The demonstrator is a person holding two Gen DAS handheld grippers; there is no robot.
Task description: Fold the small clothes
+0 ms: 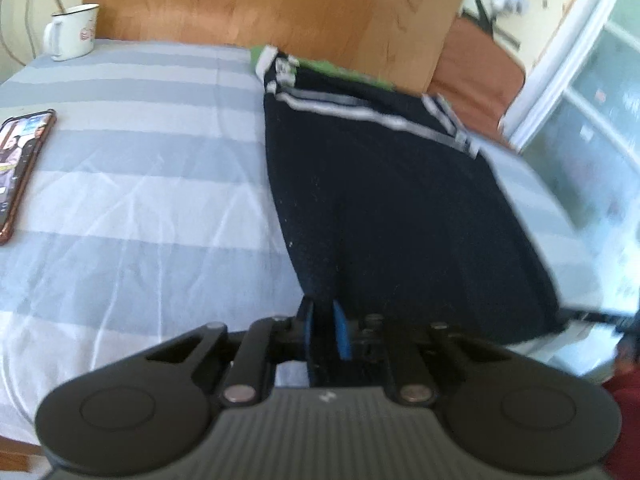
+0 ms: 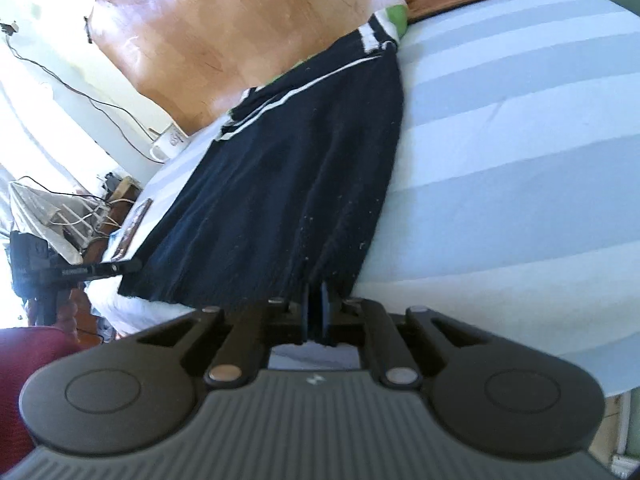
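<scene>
Blurred phone (image 1: 25, 172), mug (image 1: 72, 31) beside garment (image 1: 392, 208).

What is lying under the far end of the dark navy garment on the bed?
A green item peeks out from beneath the navy garment's white-striped far end, by the wooden headboard. Only its edge shows; the rest is covered. Elsewhere the garment lies on the striped bedsheet.

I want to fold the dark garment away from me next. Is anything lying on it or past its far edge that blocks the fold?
Nothing lies on the dark garment. Something green shows under its far edge, flat, so probably no obstacle.
</scene>
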